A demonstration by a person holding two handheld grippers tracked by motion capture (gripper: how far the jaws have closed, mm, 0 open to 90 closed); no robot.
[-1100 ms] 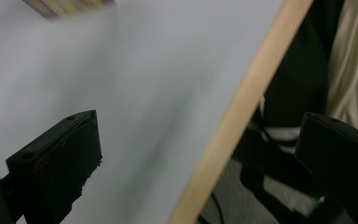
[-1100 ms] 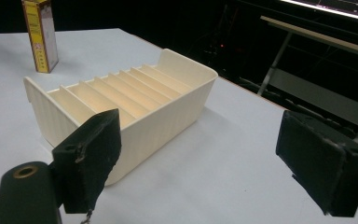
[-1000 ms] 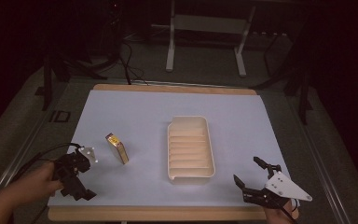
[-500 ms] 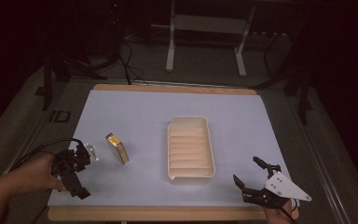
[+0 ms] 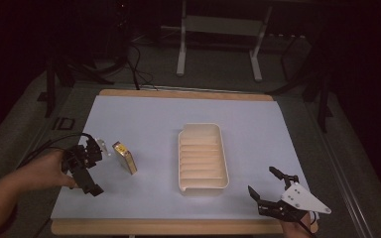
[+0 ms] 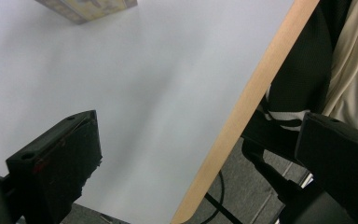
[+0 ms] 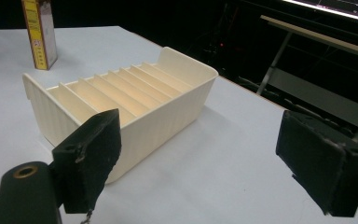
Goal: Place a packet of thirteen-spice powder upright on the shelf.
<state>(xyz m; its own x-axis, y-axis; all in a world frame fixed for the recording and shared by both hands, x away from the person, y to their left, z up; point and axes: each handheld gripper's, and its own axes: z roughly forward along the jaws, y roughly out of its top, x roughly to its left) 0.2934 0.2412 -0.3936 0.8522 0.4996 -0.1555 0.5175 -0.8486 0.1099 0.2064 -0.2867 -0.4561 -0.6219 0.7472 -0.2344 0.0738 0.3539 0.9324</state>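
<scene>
White mat on a dark-room table. Left gripper [image 5: 93, 166] w/ jaws apart, empty, at the mat's 8 o'clock; small box [image 5: 124, 157] stands just beside it at 3 o'clock, untouched. Right gripper [image 5: 270, 191] also spread, empty, at 5 o'clock of the slotted tray [image 5: 202, 184], which looks empty. Nothing placed yet, probably.

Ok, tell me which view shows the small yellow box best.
The right gripper view: the small yellow box stands upright, its printed face plain though cropped on top. The high view shows it whole but tiny; the left gripper view catches just an edge.
</scene>
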